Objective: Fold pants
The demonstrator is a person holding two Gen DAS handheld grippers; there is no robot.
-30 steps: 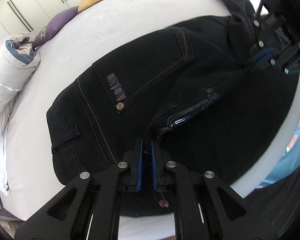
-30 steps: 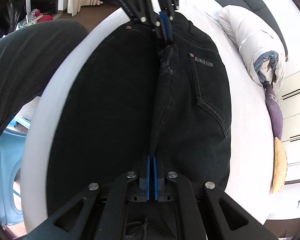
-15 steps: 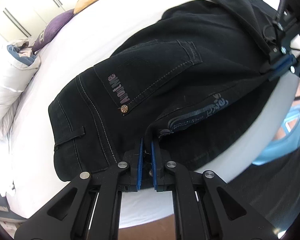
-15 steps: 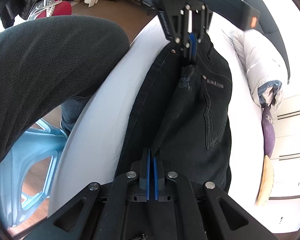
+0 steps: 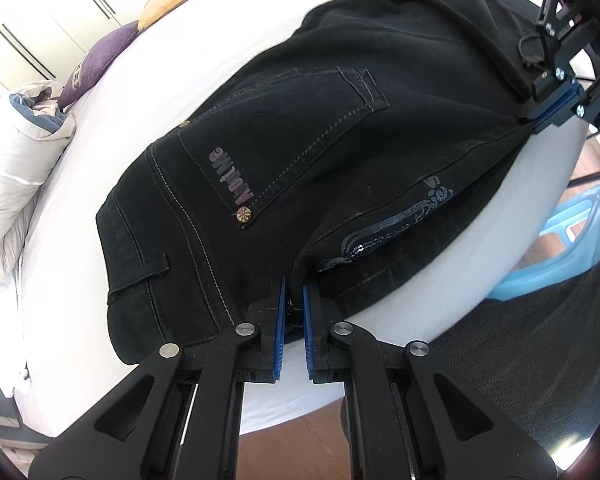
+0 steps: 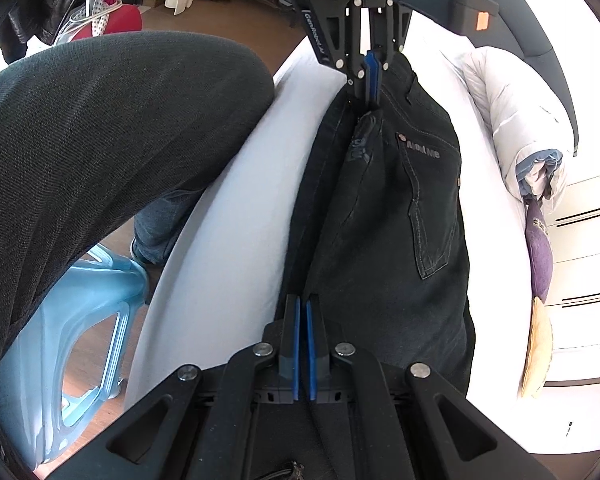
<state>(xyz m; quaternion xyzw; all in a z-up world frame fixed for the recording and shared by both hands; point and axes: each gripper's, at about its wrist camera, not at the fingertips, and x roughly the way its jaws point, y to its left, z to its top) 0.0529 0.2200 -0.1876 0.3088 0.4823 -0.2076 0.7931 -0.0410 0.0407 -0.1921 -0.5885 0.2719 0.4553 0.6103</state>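
We hold the black jeans [image 5: 300, 128] along the bed's [image 5: 100, 60] near edge, left gripper [image 5: 294, 320] clamped on the waistband end, right gripper [image 6: 302, 344] clamped further along the doubled edge, keeping the lengthwise fold taut and aligned.

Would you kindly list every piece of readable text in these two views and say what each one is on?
"GenRobot.AI": white lettering on the black frame of the left tool.
Grey patch on the back pocket of the black denim pants: lettering not legible.
Print on the purple cushion: blurred, unreadable.
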